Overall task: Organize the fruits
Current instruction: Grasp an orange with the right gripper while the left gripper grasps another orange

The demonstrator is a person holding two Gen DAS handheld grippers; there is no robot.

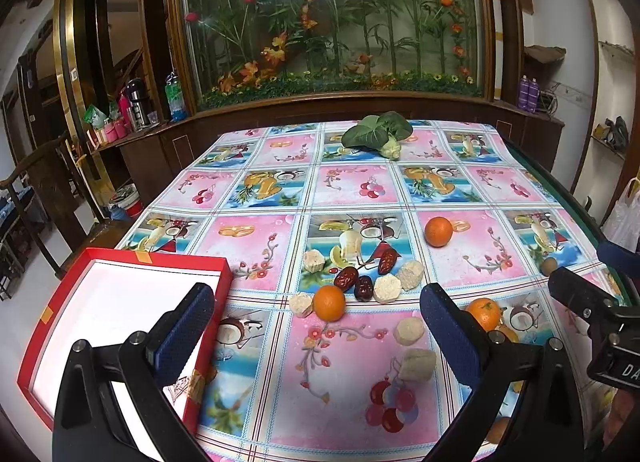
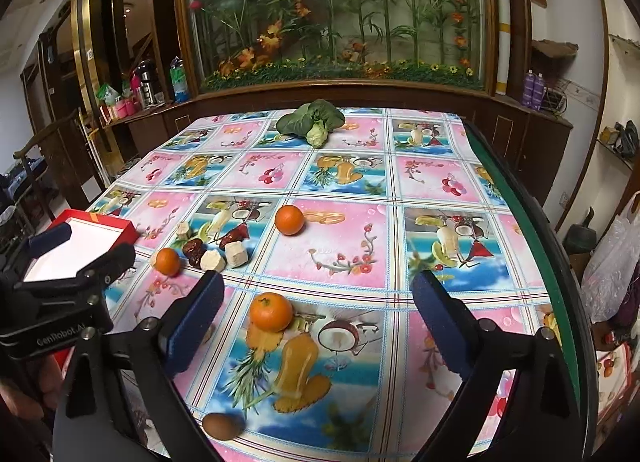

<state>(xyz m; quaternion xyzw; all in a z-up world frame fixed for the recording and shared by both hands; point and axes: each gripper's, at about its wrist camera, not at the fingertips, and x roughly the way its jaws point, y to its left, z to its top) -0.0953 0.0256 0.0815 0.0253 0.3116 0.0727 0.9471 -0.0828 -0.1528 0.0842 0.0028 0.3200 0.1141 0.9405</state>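
Tangerines, three. Nearest (image 2: 271, 312): between the fingers of the right gripper (image 2: 316, 302), jaws wide apart, nothing held, pads clear of the fruit. Middle (image 1: 329, 303): on the tablecloth (image 1: 340, 382) beside the dried dates (image 1: 346, 278), almost touching a pale biscuit block (image 1: 301, 304). Far (image 1: 438, 231): alone on a pink square, well apart from the rest.

Handling, judged: light, round, prone to roll; peel slightly waxy, flesh soft under pressure. Best taken across the widest girth, pads on opposite sides, moderate squeeze only. Stem end of the nearest facing up; no grip there.

Dried dates, three or so: wrinkled, small, light, somewhat tacky by the look. Best taken across the short axis. Crowded by the biscuit blocks, so approach from above.

Small brown round fruit (image 2: 220, 426): at the near table edge, close to the right gripper's left finger; kind uncertain, possibly a longan. Probably thin-shelled; gentle hold advised.

Biscuit blocks, several (image 1: 387, 289): crumbly-looking, not fruit, likely to be left.

Leafy green vegetable (image 1: 376, 134): far end of the table, not fruit.

Red box (image 1: 224, 274): shallow, white-lined, empty, at the left table corner; likely destination. Left gripper (image 1: 316, 314): jaws wide apart, empty, left finger over the box's right wall.
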